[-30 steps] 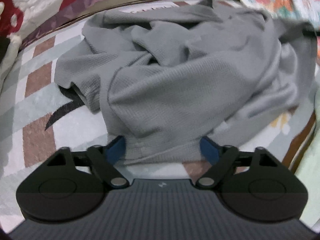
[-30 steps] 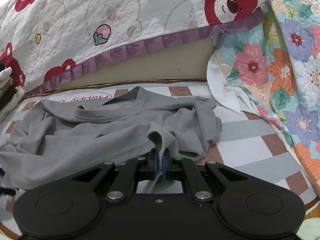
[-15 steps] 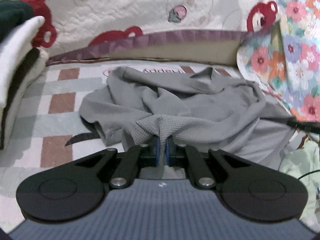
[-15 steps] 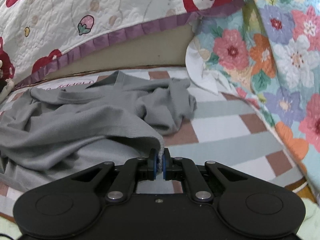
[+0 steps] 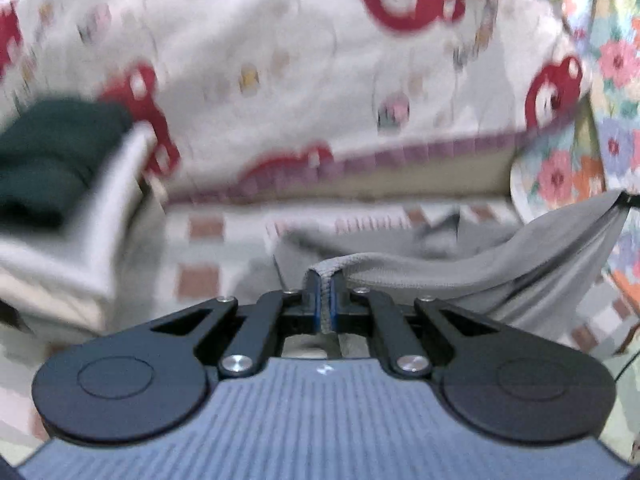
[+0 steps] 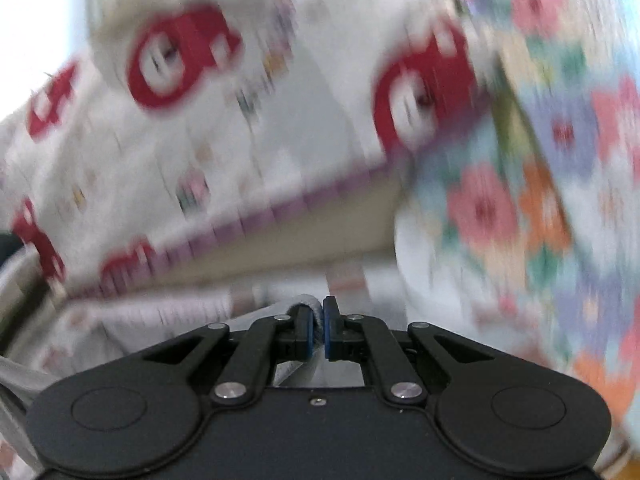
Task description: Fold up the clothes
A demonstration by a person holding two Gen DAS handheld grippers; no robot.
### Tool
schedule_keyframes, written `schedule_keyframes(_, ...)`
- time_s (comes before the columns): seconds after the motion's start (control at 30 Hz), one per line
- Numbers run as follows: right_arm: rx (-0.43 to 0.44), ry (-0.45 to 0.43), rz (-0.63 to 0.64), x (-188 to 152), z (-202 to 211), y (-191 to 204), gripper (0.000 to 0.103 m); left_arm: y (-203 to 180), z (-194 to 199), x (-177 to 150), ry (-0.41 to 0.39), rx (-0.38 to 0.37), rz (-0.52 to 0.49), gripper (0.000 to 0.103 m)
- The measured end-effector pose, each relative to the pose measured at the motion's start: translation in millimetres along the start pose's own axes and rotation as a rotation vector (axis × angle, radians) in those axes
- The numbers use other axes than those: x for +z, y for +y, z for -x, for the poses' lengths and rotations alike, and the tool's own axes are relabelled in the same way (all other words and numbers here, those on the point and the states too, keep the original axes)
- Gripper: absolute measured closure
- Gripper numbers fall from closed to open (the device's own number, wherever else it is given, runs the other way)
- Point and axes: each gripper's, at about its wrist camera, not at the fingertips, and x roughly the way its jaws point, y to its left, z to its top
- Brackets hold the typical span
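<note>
Both grippers have come up off the mat since a moment ago, and the grey shirt (image 5: pixel 520 268) has come up with them, where earlier most of it lay in a crumpled heap. The left gripper (image 5: pixel 325 300) was open around the hem a second ago; now its jaws are pinched together on a fold of the ribbed grey edge. From that pinch the cloth runs off to the right as a taut, sagging band, rising to a bunched point at the far right of the left wrist view, while the rest drapes down toward the checked mat (image 5: pixel 200 276).

The right gripper (image 6: pixel 318 332) is also clamped tight, with a thin strip of the grey fabric showing between its blue pads (image 6: pixel 306 334); more of the shirt trails away low on the left of that view.

On the left sits a stack of folded clothes (image 5: pixel 60 184), dark green on top of pale layers. Behind everything hangs the white quilt with red bears (image 5: pixel 320 80), and a flowered quilt (image 6: pixel 540 160) stands on the right. Both views are smeared with motion blur.
</note>
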Motion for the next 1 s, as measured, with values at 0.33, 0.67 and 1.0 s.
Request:
schedule_keyframes(0.33,0.071,-0.023,0.013,-26,121,-38,0.097,-20,84,-95,0.149,0.039,0.066,0.100)
schedule_keyframes(0.67,0.056,0.266,-0.063,-142,72,-55,0.097,-31,11,-158,0.442,0.076,0.082,0.100)
schedule_keyframes(1.0,0.144,0.215,-0.035,-134,85,-53,0.097,-32,6,-165,0.465,0.138,0.084,0.100)
